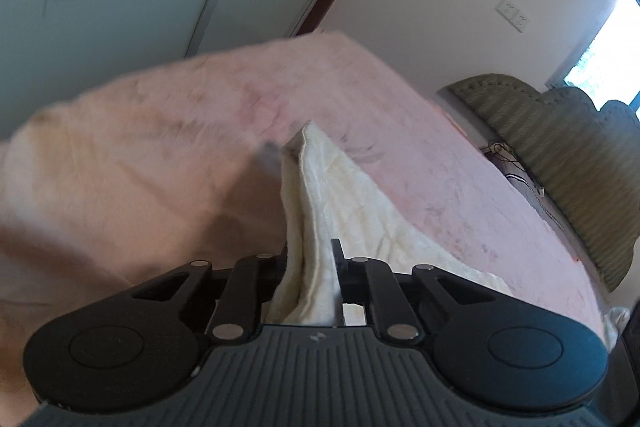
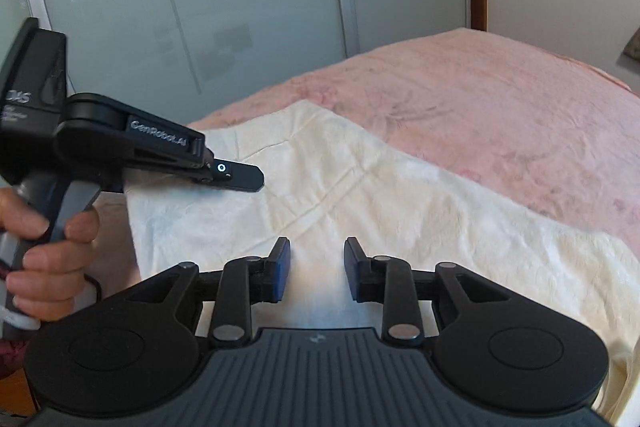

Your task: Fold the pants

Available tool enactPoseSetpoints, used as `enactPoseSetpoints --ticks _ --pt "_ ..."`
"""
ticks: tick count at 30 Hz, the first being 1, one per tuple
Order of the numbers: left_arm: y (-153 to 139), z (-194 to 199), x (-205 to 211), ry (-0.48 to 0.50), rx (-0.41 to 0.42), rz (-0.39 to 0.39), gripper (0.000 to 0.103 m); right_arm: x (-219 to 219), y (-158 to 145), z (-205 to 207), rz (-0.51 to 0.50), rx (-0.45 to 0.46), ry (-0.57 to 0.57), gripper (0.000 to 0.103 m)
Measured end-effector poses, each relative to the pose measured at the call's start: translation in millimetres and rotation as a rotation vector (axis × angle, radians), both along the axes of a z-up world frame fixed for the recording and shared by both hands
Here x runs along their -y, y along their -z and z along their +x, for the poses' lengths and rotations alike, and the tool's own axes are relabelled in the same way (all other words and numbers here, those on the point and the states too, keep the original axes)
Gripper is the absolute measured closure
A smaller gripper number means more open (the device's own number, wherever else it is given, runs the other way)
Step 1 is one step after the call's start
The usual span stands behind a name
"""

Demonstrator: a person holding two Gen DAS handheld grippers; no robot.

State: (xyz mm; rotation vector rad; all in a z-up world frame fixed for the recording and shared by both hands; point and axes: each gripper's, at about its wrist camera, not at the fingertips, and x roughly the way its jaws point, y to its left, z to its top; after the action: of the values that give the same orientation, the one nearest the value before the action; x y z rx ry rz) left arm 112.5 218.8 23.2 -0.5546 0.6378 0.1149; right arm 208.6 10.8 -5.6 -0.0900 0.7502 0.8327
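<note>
**Left grip set, right not yet**

Left hand-held gripper (image 1: 312,267) was clamped on a raised fold of the cream pants (image 2: 360,187), which lay across the pink bed (image 2: 500,99). Right hand-held gripper (image 2: 317,267) hovered over them, jaws apart, empty. Risk: a one-sided lift could skew the fold or pull fabric free.
</note>
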Motion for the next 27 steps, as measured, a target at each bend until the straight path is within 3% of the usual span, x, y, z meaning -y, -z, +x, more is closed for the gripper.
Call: enactPoseSetpoints --ticks 7,13,20,27 --pt "-62.1 -23.8 84.2 0.147 0.152 0.154 0.090 25.4 -33.6 -8.7 0.124 0.110 -0.029 0.072" --pt "-87.7 -33.2 164.4 0.273 0.242 0.221 0.086 88.2 -63.6 -34.4 0.110 0.288 0.008 0.061" --pt "-87.2 -25.7 270.3 0.466 0.273 0.237 0.081 183.3 -67.7 -54.9 0.122 0.311 0.123 0.060" --pt "-53.6 -12.1 364.6 0.613 0.259 0.273 0.077 256.1 -48.2 -75.2 0.065 0.276 0.236 0.060"
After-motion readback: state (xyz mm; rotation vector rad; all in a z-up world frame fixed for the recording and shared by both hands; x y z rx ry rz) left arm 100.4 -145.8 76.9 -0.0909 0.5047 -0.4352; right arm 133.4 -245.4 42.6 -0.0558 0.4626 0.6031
